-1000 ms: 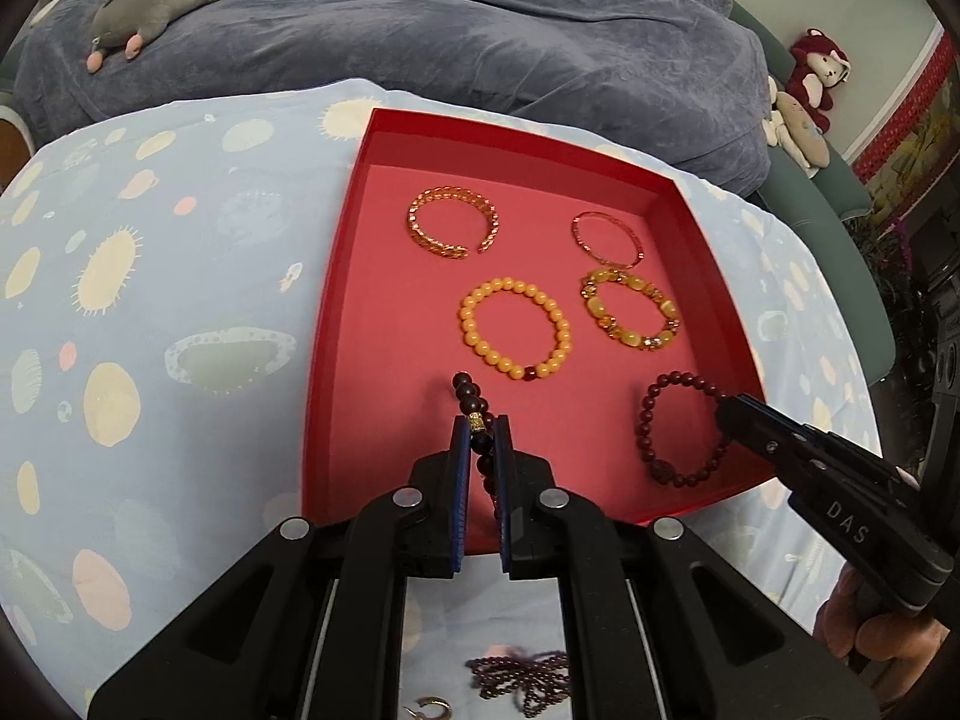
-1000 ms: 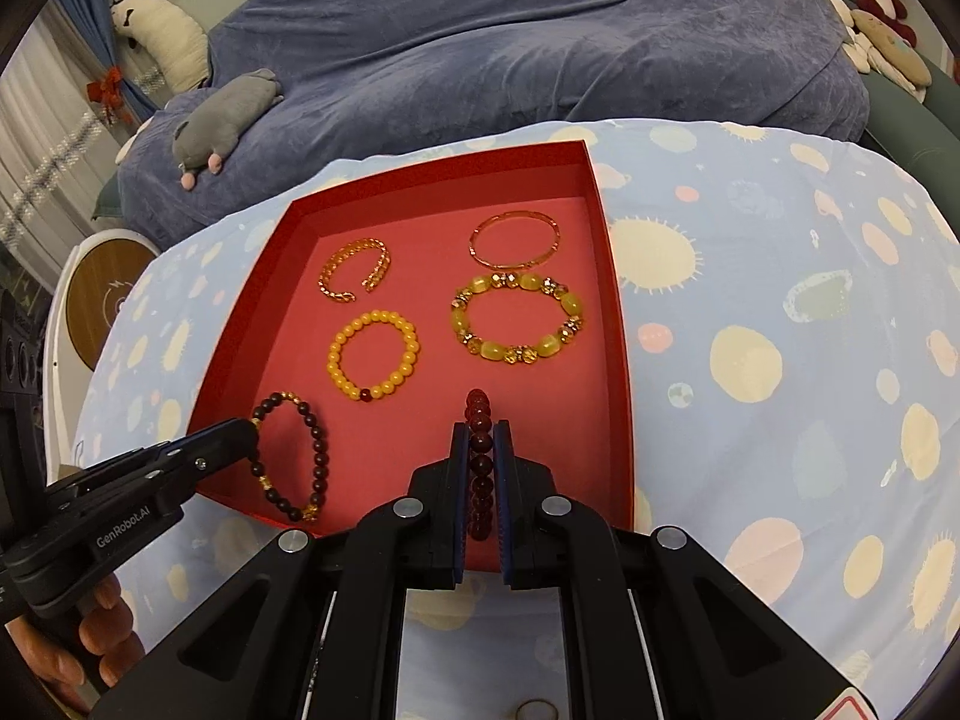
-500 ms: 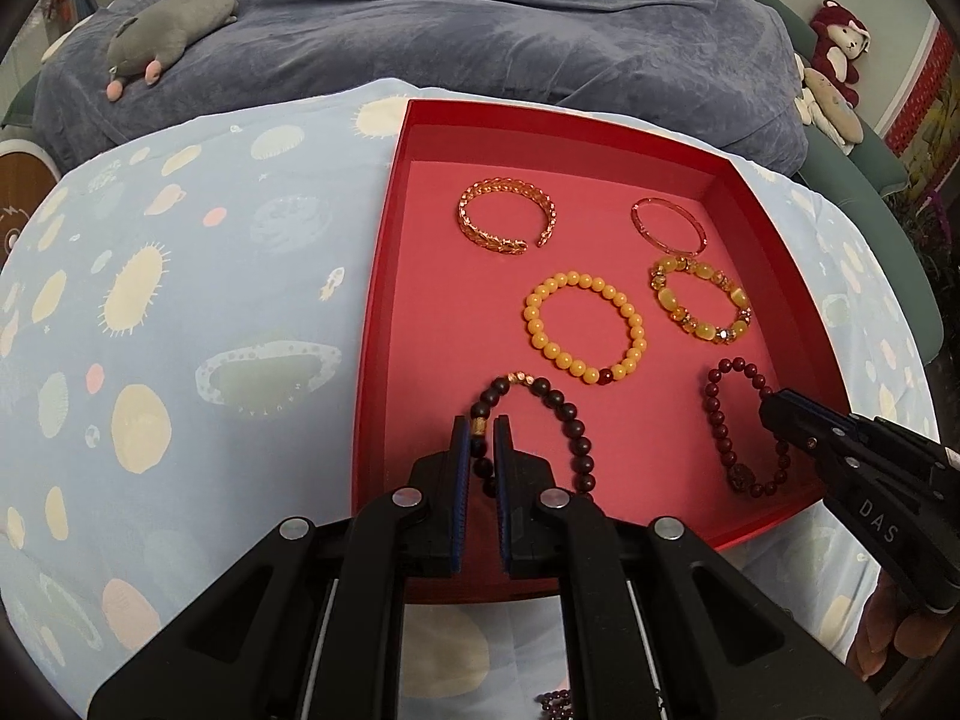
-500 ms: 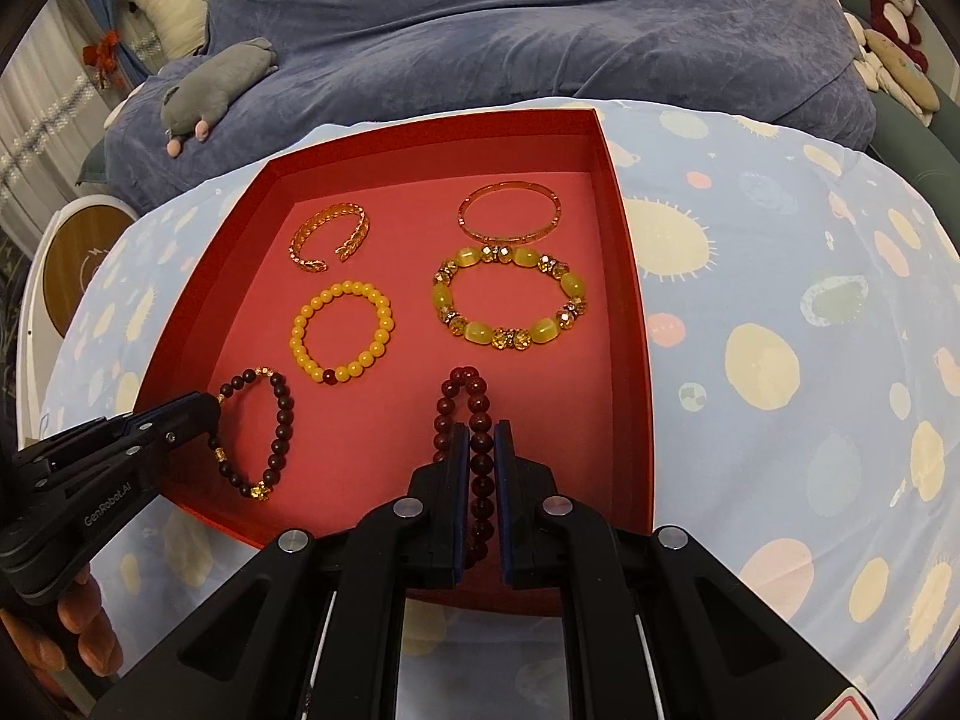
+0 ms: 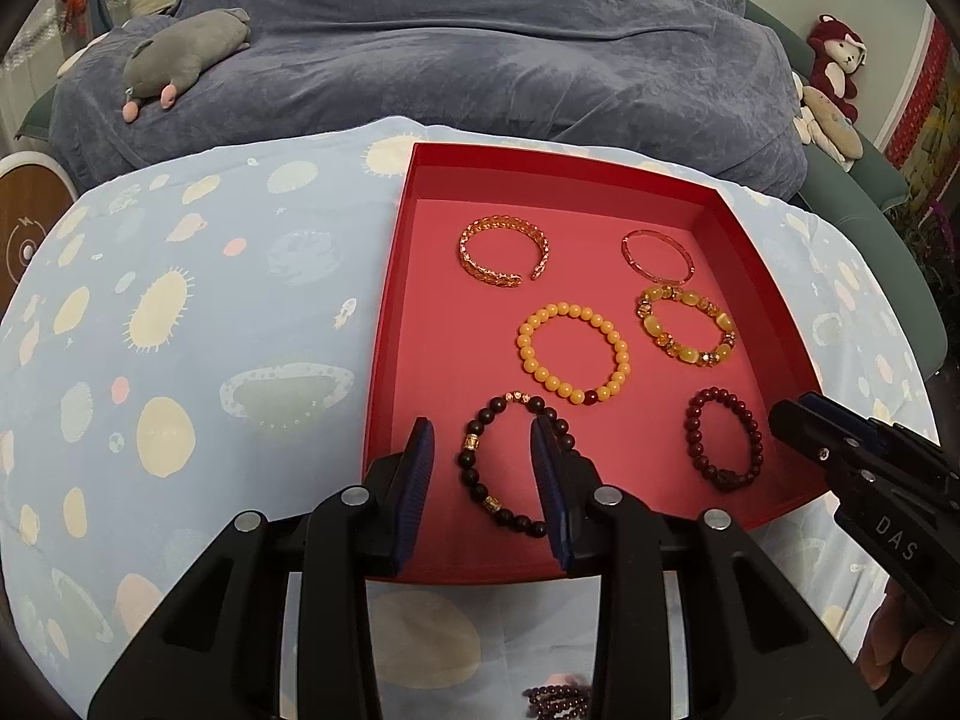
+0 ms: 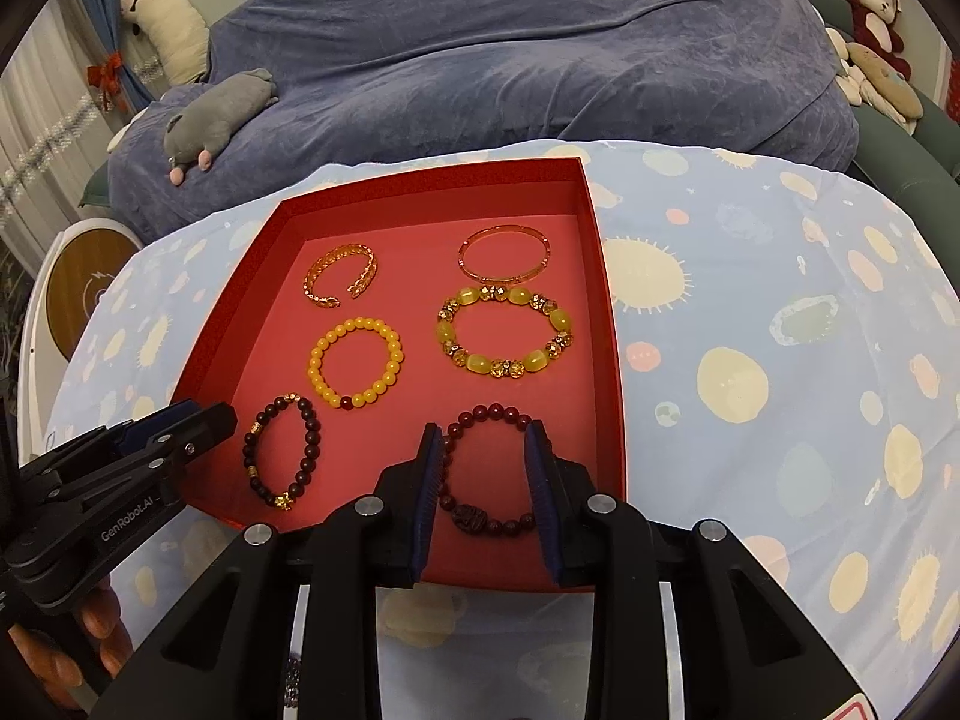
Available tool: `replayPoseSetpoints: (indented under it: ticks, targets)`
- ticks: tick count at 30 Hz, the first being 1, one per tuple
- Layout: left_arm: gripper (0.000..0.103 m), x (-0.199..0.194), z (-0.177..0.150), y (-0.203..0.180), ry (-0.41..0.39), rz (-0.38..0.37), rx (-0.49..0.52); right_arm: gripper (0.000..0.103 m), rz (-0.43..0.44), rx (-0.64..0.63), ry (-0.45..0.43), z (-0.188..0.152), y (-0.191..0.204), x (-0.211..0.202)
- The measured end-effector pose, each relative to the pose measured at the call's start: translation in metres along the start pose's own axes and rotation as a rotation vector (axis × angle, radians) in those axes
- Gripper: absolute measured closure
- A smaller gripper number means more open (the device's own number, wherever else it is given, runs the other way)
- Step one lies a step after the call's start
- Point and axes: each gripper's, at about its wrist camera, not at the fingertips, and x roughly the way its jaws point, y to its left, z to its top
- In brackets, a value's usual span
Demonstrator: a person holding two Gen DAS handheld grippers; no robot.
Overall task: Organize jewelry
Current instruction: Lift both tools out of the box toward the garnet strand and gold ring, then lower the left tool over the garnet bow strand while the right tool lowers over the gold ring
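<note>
A red tray [image 5: 390,324] [image 6: 606,324] on the spotted cloth holds several bracelets. My left gripper [image 5: 483,468] is open over the tray's near left; a dark brown beaded bracelet [image 5: 474,468] [image 6: 255,456] lies flat between its fingers. My right gripper [image 6: 486,468] is open over the near right; a dark red beaded bracelet [image 6: 486,414] [image 5: 696,438] lies flat between its fingers. Further back lie a yellow bead bracelet [image 5: 573,354], a yellow stone bracelet [image 5: 687,324], a gold cuff [image 5: 504,258] and a thin rose bangle [image 5: 657,255].
A purple bead bracelet [image 5: 555,699] lies on the cloth below the left gripper. A blue-covered sofa [image 5: 480,48] with a grey plush toy [image 5: 180,54] stands behind the table. More plush toys [image 6: 870,6] sit at the right.
Both grippers have opened and let go of their bracelets, which now lie flat in the tray's near row. Both grippers have drawn back slightly.
</note>
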Motion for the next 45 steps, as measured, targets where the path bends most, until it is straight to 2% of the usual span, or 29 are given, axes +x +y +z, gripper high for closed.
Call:
replayPoseSetpoints:
  ticks: [9,24,27,29,36,45]
  targets:
    - [0.07,-0.035,-0.021,-0.003,-0.02,-0.015,-0.01,0.075,-0.009,-0.002,-0.01,-0.025,-0.003,-0.032]
    - [0.067,-0.068,-0.092,-0.019,0.025,-0.035,0.002,0.075,-0.046,0.01,0.035,-0.096,-0.022,-0.066]
    - [0.059,-0.07,-0.105,-0.022,0.029,-0.033,0.004,0.075,-0.046,0.017,0.048,-0.11,-0.024,-0.07]
    - [0.059,-0.069,-0.113,-0.024,0.037,-0.035,0.008,0.075,-0.048,0.019,0.057,-0.119,-0.024,-0.071]
    - [0.059,-0.058,-0.122,-0.028,0.063,-0.039,-0.005,0.075,-0.053,0.019,0.083,-0.138,-0.023,-0.069]
    - [0.062,-0.039,-0.116,-0.027,0.088,-0.052,-0.024,0.075,-0.046,0.027,0.098,-0.139,-0.024,-0.063]
